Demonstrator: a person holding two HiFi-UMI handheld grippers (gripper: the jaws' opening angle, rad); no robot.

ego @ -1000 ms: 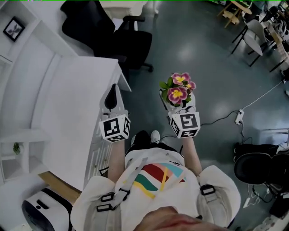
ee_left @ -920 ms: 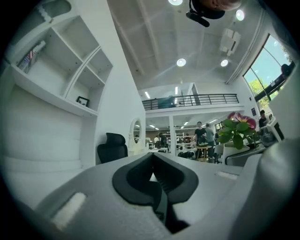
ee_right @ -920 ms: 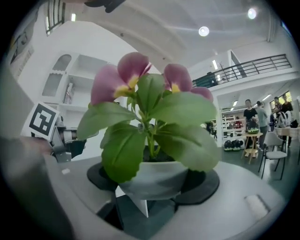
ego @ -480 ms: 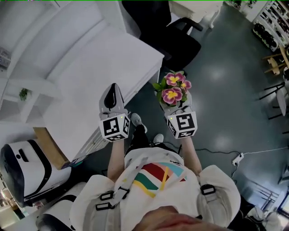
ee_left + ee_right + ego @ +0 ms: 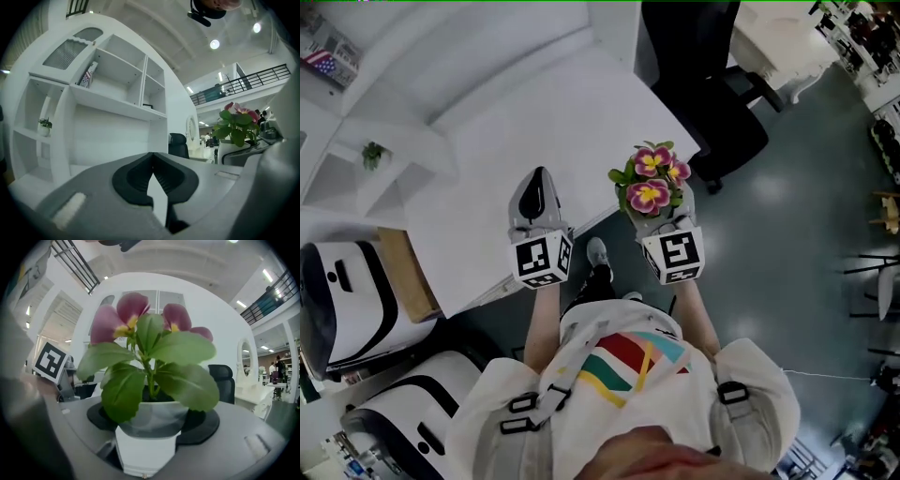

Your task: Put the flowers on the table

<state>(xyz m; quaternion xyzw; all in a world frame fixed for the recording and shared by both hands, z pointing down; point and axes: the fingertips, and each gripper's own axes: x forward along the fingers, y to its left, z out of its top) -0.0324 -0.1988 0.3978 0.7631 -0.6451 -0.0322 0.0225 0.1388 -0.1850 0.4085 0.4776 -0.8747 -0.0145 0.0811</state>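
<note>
The white tabletop [image 5: 581,112] fills the upper middle of the head view, bare as far as can be seen. A white shelf [image 5: 366,141] stands behind it at the upper left and a dark chair [image 5: 712,84] is off its corner at the upper right. The flowers [image 5: 652,183], pink blooms over broad green leaves in a small white pot [image 5: 147,437], sit just right of centre, upright and off the surface. The right gripper [image 5: 661,214] grasps them, its jaws spread wide around the pot's sides. From this steep angle the pot seems to hang right at the tabletop's near edge, though whether it is already over the surface or just short of it is hard to say. The left gripper [image 5: 152,164] is clenched on nothing, tips together, and points at the tabletop left of centre. The step in hand looks like the carry to the placing spot. To do it well, the pot should go up and left in the frame, well in from the edge. It should stay level so the top-heavy leaves do not tip it, and come down until its base sits flat. Only then should the jaws let go, backing straight out so they do not drag the pot. The left gripper is best kept aside, clear of the leaves.
</note>
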